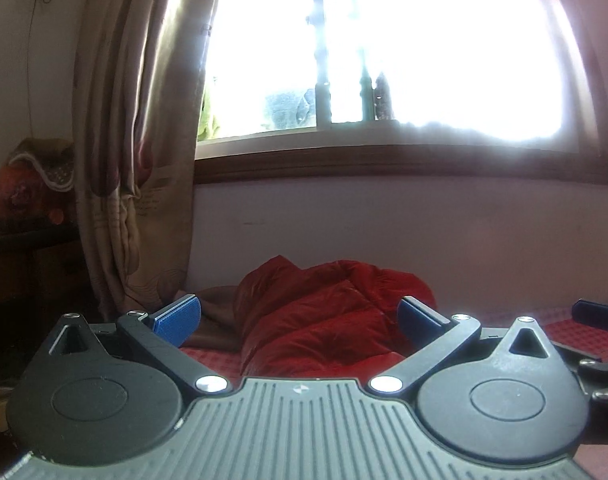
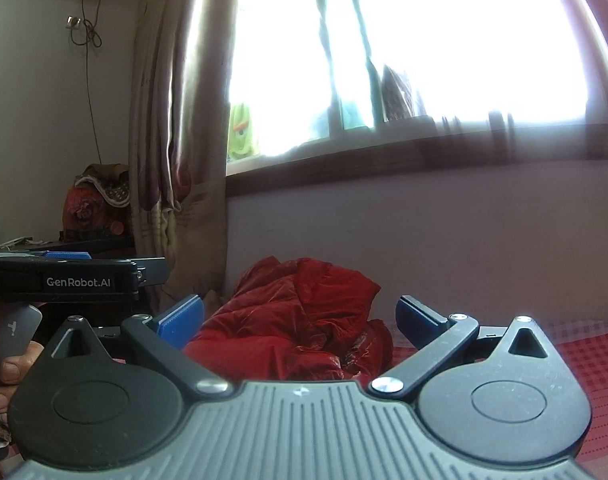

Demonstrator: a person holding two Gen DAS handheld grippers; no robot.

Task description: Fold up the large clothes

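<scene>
Two grippers hang level, side by side: the left gripper (image 1: 300, 320) and right gripper (image 2: 300, 318) both have their jaws spread wide and empty, likely readied to grab the red jacket (image 1: 327, 312) heaped ahead on the bed (image 1: 575, 328) below the window (image 1: 363, 60)

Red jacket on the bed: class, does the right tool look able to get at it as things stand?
Probably yes. The right tool is open and points straight at the crumpled red jacket, with nothing between its fingers and the fabric. The left tool is off to the side, clear of the path.
</scene>
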